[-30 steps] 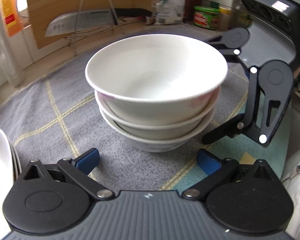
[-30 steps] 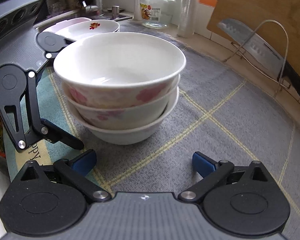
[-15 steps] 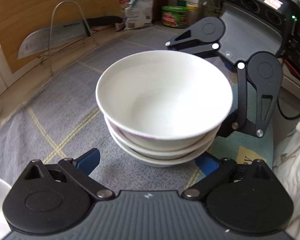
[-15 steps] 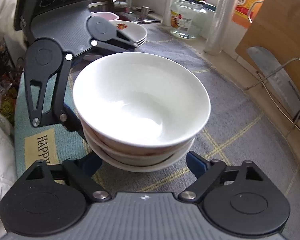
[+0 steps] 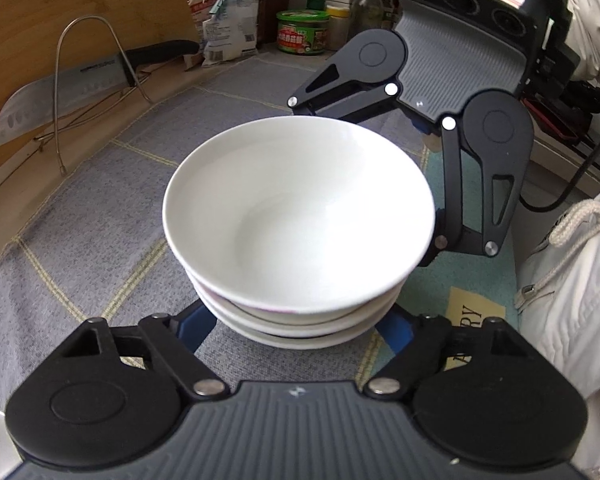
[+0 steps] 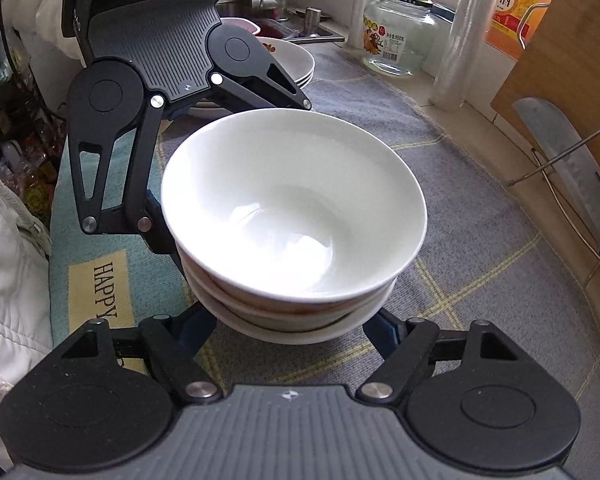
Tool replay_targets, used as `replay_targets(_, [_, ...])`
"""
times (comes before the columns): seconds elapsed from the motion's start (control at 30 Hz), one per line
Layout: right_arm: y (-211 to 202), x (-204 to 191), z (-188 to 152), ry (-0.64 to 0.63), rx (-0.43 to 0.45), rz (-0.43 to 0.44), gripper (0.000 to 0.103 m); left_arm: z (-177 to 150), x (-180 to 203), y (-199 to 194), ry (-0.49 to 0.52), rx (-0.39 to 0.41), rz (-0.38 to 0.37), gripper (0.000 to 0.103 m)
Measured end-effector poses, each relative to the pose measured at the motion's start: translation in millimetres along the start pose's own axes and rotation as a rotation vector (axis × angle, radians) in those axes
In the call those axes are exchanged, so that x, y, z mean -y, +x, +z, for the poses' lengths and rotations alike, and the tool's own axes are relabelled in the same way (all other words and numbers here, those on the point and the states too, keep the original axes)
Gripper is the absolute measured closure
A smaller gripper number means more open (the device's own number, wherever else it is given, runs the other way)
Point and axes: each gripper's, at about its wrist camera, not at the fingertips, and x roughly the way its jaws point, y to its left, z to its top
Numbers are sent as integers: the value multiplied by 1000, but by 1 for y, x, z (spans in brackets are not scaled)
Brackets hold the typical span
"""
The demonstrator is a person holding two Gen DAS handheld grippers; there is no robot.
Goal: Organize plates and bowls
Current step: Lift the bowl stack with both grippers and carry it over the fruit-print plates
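- Three round, glossy white ceramic bowls [image 5: 296, 216] sit nested in one stack, deep and smooth inside; the lower two show only as rims, with faint pink marks on the outer walls.
- The stack stands on a woven grey mat [image 5: 100, 216] with thin yellow check lines, spread over the table; a teal strip [image 6: 100, 280] with a cream printed label lies along its near edge, by a person's white jacket.
- The left claw [image 5: 300, 328], black hinged links with blue pads, has just been closing; its two pads reach in under the stack's base from either side, but whether they press on it is hidden by the bowls.
- The right claw [image 6: 292, 326], same build, has also just been closing, and straddles the stack from the opposite side; its contact with the bowls cannot be told either.
- A stack of shallow white plates [image 6: 296, 64], at least three rims, one with a red flower print, sits toward the far edge of the mat.
- One steel cleaver [image 5: 60, 100] leans in a bent wire rack against a wooden board [image 5: 80, 8].
- One clear glass jar [image 6: 398, 40] stands by the window.
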Motion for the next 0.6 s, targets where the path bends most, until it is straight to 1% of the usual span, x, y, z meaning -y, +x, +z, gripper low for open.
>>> replay_targets(0.43, [2,2,2,0,-8,8,19,5,-1,2,24,-21,-16,18])
replay_targets(0.6, [6,2,3,-4,-11,10,17,6,-1,3,28,-26,-19,18])
